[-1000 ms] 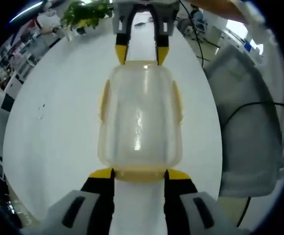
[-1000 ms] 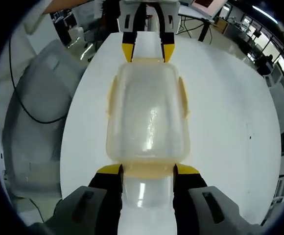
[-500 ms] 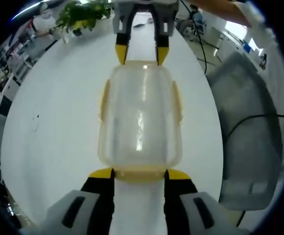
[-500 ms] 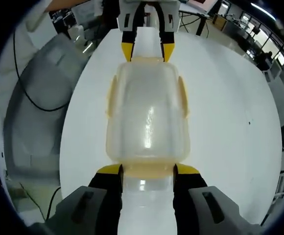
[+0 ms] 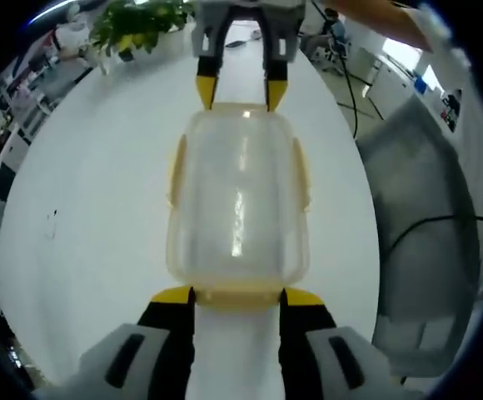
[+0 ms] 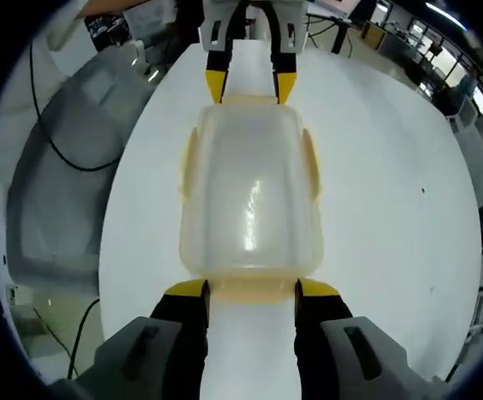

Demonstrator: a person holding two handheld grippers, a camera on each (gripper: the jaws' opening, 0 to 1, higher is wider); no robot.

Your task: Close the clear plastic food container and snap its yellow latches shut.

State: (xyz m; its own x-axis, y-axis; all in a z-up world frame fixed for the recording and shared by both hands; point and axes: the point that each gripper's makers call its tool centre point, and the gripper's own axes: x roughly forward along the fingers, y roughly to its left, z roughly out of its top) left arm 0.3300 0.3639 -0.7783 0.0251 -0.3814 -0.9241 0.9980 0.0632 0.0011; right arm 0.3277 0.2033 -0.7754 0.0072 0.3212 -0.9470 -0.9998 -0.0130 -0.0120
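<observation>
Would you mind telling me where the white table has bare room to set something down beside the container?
Bare table lies along both long sides of the container, toward the potted plant in the left gripper view. Each short end is crowded: the left claw and the right claw each flank an end latch. A cable hangs off the table's edge.

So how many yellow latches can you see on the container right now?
4: one on each long side, and one at each short end, by the left gripper and by the right gripper.
</observation>
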